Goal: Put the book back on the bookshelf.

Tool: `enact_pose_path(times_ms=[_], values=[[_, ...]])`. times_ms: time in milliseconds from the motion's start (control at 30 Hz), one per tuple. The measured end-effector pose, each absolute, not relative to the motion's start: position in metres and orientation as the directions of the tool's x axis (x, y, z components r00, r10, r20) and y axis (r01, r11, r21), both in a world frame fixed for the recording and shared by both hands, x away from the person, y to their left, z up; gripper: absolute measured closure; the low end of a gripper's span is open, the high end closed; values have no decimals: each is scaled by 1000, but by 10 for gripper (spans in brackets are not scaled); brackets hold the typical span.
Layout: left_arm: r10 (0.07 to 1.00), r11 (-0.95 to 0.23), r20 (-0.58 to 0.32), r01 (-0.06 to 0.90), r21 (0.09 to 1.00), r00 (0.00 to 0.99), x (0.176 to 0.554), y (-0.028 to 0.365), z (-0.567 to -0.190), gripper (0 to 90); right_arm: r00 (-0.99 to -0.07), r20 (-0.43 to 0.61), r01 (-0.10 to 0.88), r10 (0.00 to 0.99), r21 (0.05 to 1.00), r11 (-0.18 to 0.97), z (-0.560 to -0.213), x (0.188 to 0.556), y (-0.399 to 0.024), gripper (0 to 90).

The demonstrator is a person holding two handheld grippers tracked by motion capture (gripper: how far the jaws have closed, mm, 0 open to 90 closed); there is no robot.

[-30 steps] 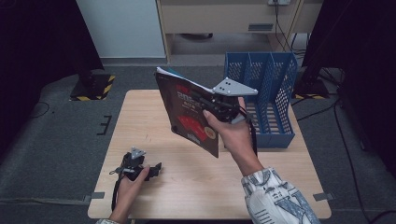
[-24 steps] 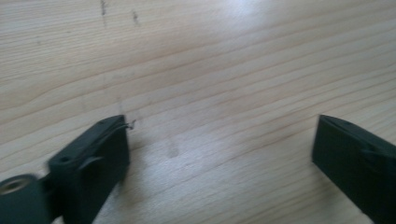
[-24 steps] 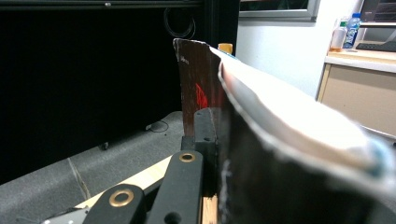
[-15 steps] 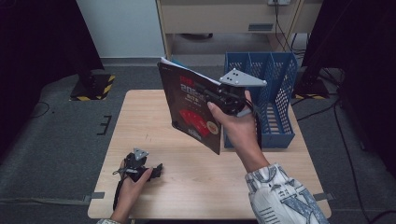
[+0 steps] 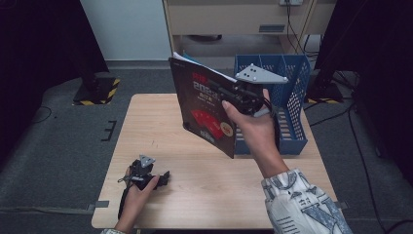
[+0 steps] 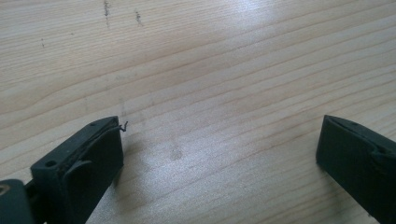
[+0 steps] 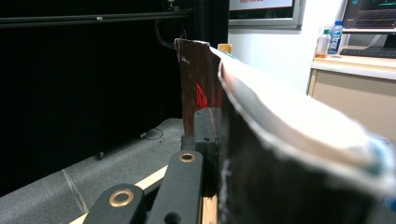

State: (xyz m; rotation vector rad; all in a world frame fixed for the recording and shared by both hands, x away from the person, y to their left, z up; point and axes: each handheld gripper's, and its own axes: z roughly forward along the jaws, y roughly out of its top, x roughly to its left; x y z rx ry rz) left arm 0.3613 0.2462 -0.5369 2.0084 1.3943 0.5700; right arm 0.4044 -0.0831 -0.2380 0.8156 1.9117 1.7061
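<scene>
Book (image 5: 207, 109), dark-covered, held aloft over worktop's (image 5: 195, 204) far right, beside blue file rack (image 5: 292, 97). Near front-left corner: left gripper (image 5: 163, 178) resting, jaws wide, nothing between. Right gripper (image 5: 229, 92) clamped shut on book's edge, cover tilted. Risk, likely: thin edge grip letting book swing, slip, or snag rack divider. Rack compartments apparently empty.
</scene>
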Motion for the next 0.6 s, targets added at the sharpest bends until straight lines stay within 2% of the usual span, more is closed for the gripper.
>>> enact_pose_path(times_ms=[600], values=[[937, -248, -1, 670, 699, 349, 361, 246, -537, 0, -697, 56, 142, 715, 988, 61, -221, 405, -101, 870]])
